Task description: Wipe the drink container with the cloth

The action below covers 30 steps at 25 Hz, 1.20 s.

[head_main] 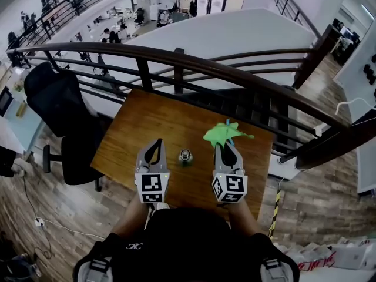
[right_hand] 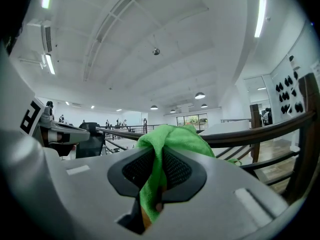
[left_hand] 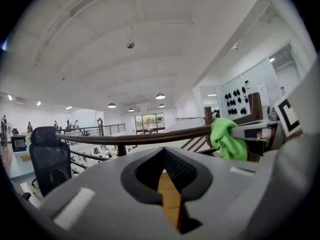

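A small metal drink container (head_main: 185, 155) stands upright on the wooden table (head_main: 147, 122), between my two grippers and touched by neither. My left gripper (head_main: 154, 148) is left of it, jaws shut with nothing between them; in the left gripper view (left_hand: 167, 176) only the table's wood shows past the pads. My right gripper (head_main: 227, 147) is right of the container, shut on a green cloth (head_main: 223, 134) that bunches past the jaw tips. In the right gripper view (right_hand: 159, 176) the cloth (right_hand: 172, 139) hangs down between the pads. The cloth (left_hand: 227, 139) also shows in the left gripper view.
A dark curved railing (head_main: 194, 63) runs just beyond the table's far edge, with an open drop to a lower floor behind it. A black office chair (head_main: 56, 104) stands left of the table. Wooden floor lies to the right.
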Motion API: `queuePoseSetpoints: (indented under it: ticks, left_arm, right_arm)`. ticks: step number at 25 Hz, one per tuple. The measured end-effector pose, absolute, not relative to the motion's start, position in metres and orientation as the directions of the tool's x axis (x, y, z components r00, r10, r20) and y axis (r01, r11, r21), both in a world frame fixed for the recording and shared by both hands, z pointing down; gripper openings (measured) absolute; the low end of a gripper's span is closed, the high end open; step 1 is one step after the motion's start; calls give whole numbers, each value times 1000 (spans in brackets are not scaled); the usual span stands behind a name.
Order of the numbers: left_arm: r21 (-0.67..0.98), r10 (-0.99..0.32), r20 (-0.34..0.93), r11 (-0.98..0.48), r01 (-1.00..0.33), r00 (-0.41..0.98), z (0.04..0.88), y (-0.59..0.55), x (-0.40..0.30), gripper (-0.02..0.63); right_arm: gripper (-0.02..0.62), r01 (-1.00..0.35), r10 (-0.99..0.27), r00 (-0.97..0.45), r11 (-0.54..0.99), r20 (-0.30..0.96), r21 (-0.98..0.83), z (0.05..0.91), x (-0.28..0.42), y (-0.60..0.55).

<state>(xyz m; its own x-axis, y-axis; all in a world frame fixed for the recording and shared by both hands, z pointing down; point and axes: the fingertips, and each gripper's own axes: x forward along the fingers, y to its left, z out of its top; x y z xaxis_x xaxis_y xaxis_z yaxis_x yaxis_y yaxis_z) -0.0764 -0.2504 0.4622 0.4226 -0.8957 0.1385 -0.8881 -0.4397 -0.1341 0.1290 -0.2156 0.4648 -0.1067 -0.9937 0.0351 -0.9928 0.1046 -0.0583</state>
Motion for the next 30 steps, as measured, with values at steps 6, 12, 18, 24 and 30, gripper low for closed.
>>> queuePoseSetpoints:
  ticks: [6,12,18,24,30]
  left_arm:
    - [-148,-890,139,-452,-880,434,463,-254,-67,54]
    - [-118,-885,151,-458,-881,440,466,-255,-63,54]
    - [-109,-881,159,-465,-878,447,468,-254,-60,54]
    - [-121,-882,159,-464,-878,444,468,-249,-60,54]
    - [-126,-885,162,-457,-880,436,469,-244,-59,54]
  right_arm:
    - [48,-991,-994,-108,106,18,-77,458,132,-219]
    - [48,-993,-995,-93,90,31,-80,461,141,-216]
    - [48,-992,-994,-103,100,38,-81,464,139,-214]
    - [48,-990,-992,-120,116,46,-83,467,136,-211]
    - [48,-985,-987,-151,145,53,-99,470,133,-208]
